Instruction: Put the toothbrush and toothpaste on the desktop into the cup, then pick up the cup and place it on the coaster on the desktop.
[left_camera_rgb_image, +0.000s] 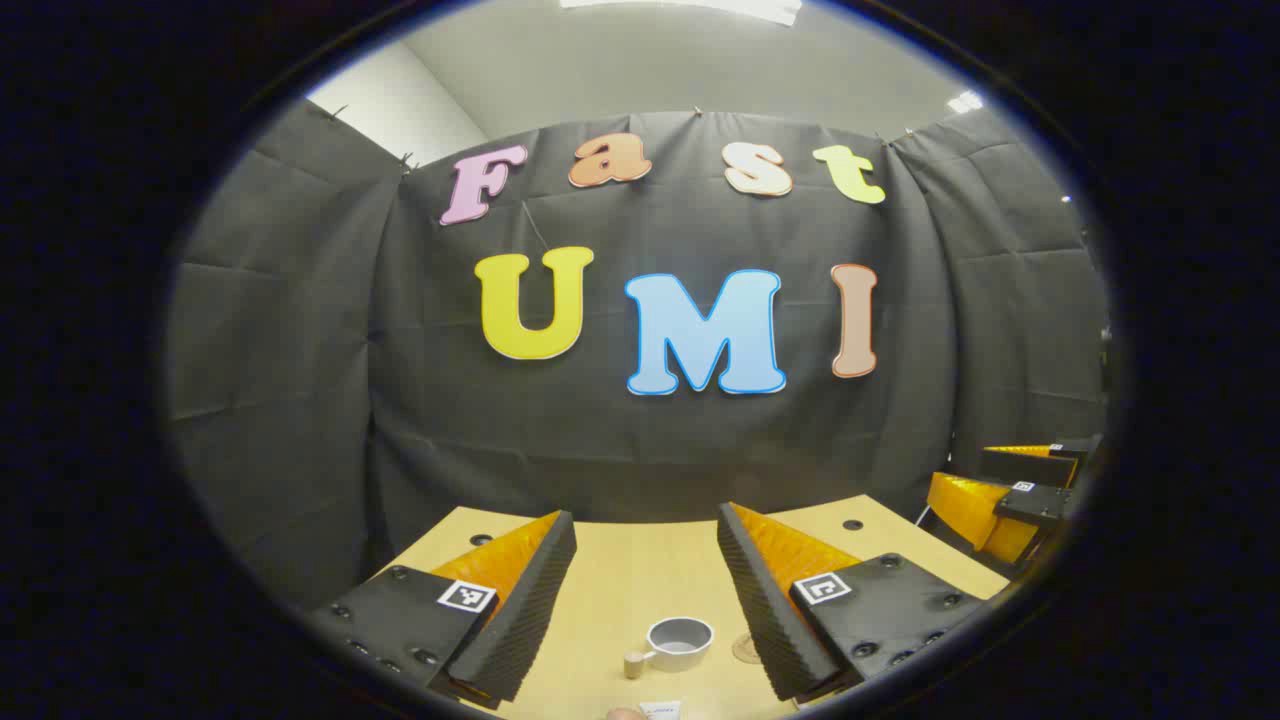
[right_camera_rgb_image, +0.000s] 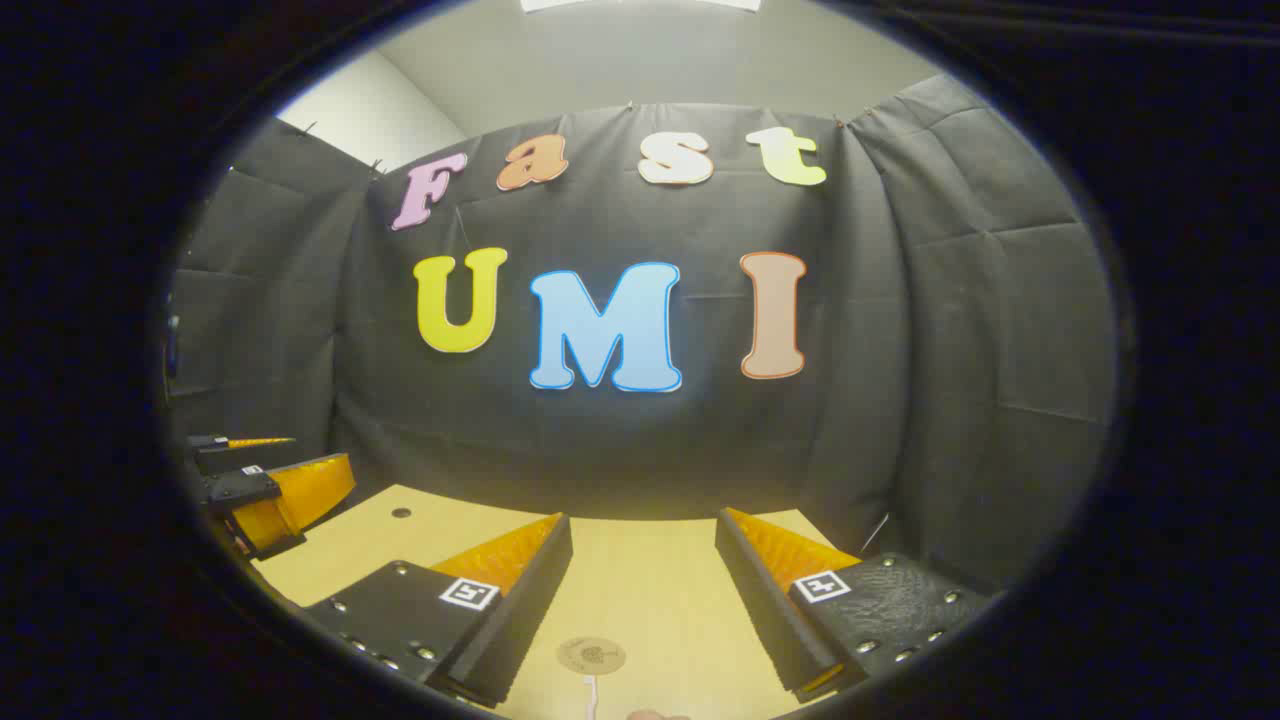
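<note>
Wooden desktop (left_camera_rgb_image: 640, 560) carries the cup (left_camera_rgb_image: 680, 642), upright and empty, with the coaster (right_camera_rgb_image: 591, 656) apart, ready to receive it. Left gripper (left_camera_rgb_image: 645, 590) and right gripper (right_camera_rgb_image: 643, 590) hover high, jaws wide, holding nothing. Toothbrush and toothpaste cannot be identified.
</note>
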